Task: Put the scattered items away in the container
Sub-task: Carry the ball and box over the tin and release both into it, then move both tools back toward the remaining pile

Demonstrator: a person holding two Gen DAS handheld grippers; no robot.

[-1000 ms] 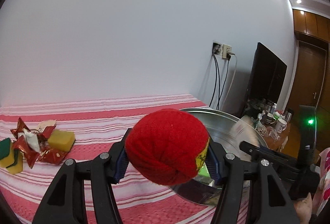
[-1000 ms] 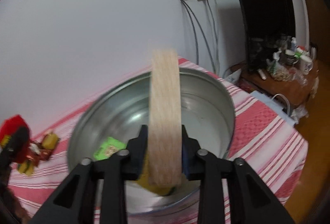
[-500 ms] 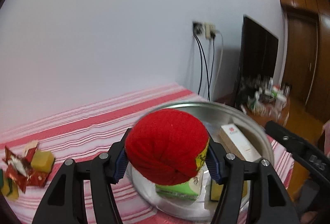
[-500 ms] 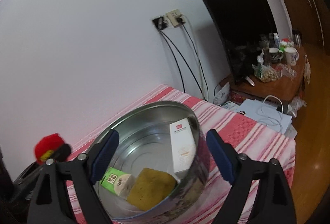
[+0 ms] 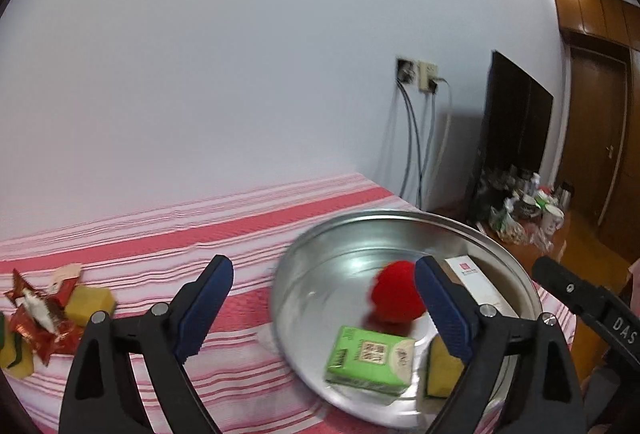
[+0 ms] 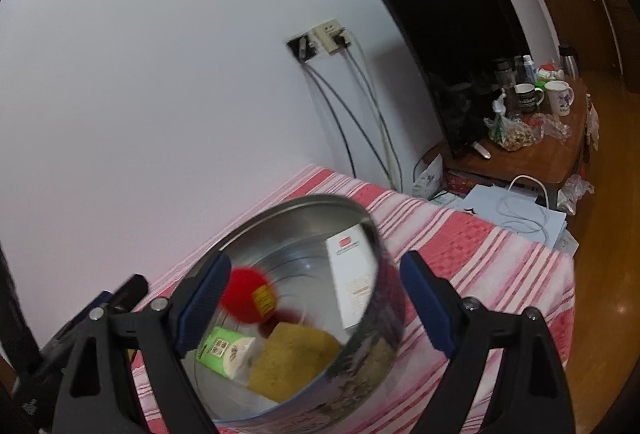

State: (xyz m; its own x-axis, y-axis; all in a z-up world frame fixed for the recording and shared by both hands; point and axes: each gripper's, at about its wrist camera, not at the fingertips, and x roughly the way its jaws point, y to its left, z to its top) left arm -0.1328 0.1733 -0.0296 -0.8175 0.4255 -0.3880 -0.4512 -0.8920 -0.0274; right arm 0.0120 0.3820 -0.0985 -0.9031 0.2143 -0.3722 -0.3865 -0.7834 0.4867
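Note:
A round metal tin [image 5: 320, 246] [image 6: 280, 210] stands on the striped cloth. Inside lie a red plush ball [image 5: 394, 292] [image 6: 246, 294], blurred with motion, a green packet [image 5: 368, 358] [image 6: 222, 348], a yellow sponge [image 5: 440, 370] [image 6: 292, 358] and a white box [image 5: 478, 280] [image 6: 354, 282]. My left gripper [image 5: 324, 310] is open and empty above the tin's near rim. My right gripper [image 6: 314, 308] is open and empty above the tin. Red wrappers [image 5: 36, 318] and yellow sponges [image 5: 88, 304] lie scattered at far left.
The white wall stands just behind the table. Cables [image 6: 352, 122] hang from a wall socket. A dark TV [image 6: 452, 46] and a wooden side table [image 6: 532, 150] with mugs stand to the right, beyond the table's edge.
My left gripper opened and the red ball fell into the tin. My right gripper, open since it dropped the white box, has drawn back a little.

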